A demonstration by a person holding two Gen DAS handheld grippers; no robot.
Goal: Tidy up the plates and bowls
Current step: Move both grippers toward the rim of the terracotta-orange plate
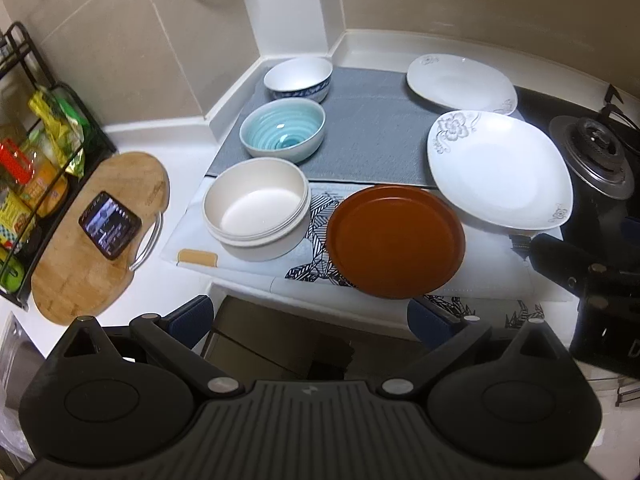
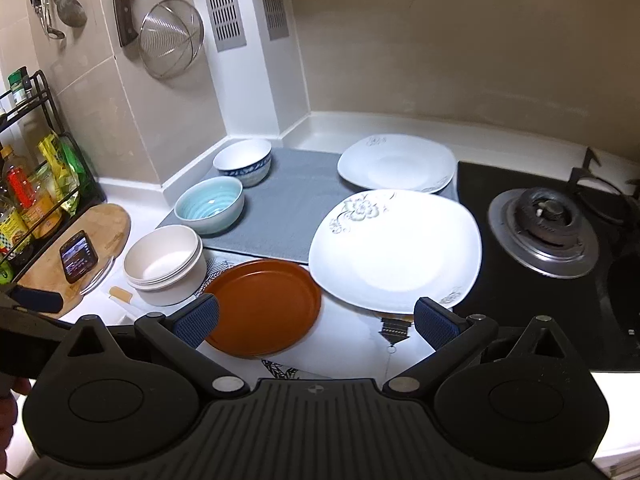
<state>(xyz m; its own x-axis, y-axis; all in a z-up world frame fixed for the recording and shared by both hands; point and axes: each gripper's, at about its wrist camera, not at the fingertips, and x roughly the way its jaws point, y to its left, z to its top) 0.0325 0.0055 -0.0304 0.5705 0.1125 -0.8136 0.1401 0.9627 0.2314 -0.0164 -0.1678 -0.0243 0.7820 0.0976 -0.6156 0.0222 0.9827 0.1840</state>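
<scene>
Both grippers, left and right, have jaws spread wide, holding nothing. Three bowls sit in a row at left: cream bowl, teal bowl, blue-patterned bowl. Brown plate touches big white plate; small white plate lies behind.

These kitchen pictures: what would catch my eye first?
Probably the big white square plate with a grey flower print, brightly lit beside the gas burner. Next, the round brown plate in front, and three bowls lined up on the left: cream, turquoise-striped, blue-patterned white.
</scene>
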